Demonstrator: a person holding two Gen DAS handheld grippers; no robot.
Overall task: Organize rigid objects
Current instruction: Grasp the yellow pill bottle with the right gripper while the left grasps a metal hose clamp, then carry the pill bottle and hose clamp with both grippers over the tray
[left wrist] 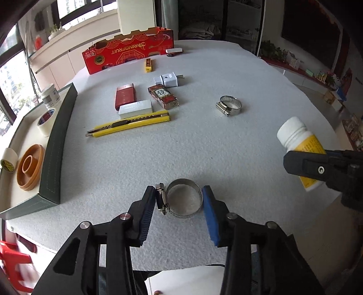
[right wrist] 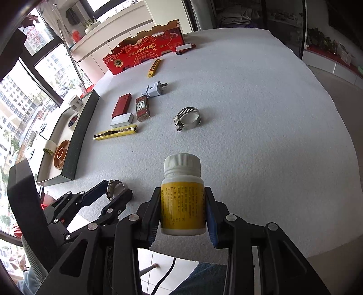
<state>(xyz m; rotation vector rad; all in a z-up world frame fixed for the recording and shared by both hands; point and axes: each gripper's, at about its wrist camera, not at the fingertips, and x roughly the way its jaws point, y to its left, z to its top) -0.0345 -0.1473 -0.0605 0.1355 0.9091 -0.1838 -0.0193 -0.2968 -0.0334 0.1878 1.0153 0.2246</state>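
Daylit windows (right wrist: 20, 95) left; glass cabinet (left wrist: 204, 20) behind table (left wrist: 249, 140).

The red cardboard fruit box (left wrist: 127, 53) at the far side of the tabletop carries the brand "RINGFRUIT" in gold letters, seen upside down. The dark red small rectangular box (left wrist: 163, 95) near the middle shows one big Chinese character, 發, on a white label. The white plastic bottle with yellow label (right wrist: 182, 204) has lines of small print, too small to read.

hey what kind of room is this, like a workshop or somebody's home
Likely a home, perhaps a high-rise flat: a round felt-covered table strewn with household odds and ends, a window overlooking apartment towers, and a red fruit box.
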